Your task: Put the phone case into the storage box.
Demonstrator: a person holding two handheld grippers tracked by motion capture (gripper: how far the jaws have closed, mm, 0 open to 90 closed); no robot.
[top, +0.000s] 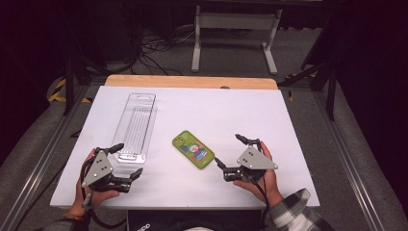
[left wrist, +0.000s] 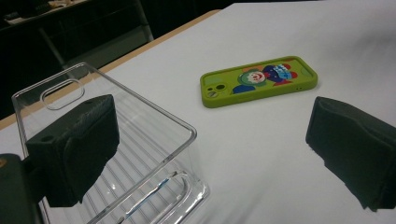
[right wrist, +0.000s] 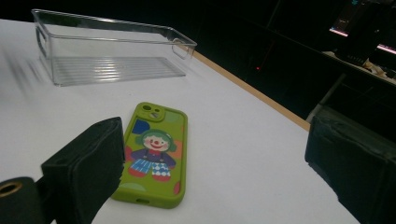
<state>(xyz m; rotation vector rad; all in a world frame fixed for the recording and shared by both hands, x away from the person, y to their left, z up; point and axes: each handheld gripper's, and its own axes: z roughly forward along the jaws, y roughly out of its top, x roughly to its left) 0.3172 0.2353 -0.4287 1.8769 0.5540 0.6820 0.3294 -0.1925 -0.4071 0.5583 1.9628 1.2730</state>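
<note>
A green phone case with a clown picture (top: 193,149) lies flat near the middle of the white table (top: 231,110). A clear plastic bin (top: 135,126) stands to its left, long side running away from me. My left gripper (top: 129,160) is open at the bin's near end; in the left gripper view one jaw overlaps the bin (left wrist: 107,154) and the phone case (left wrist: 258,80) lies beyond. My right gripper (top: 229,150) is open just right of the case, jaws empty. In the right gripper view the case (right wrist: 154,150) lies close ahead, the bin (right wrist: 112,46) farther off.
A wooden strip (top: 191,82) runs along the table's far edge. Beyond it is a dark floor with cables (top: 159,45) and a white stand frame (top: 235,33). A plaid sleeve (top: 296,214) shows at the bottom right.
</note>
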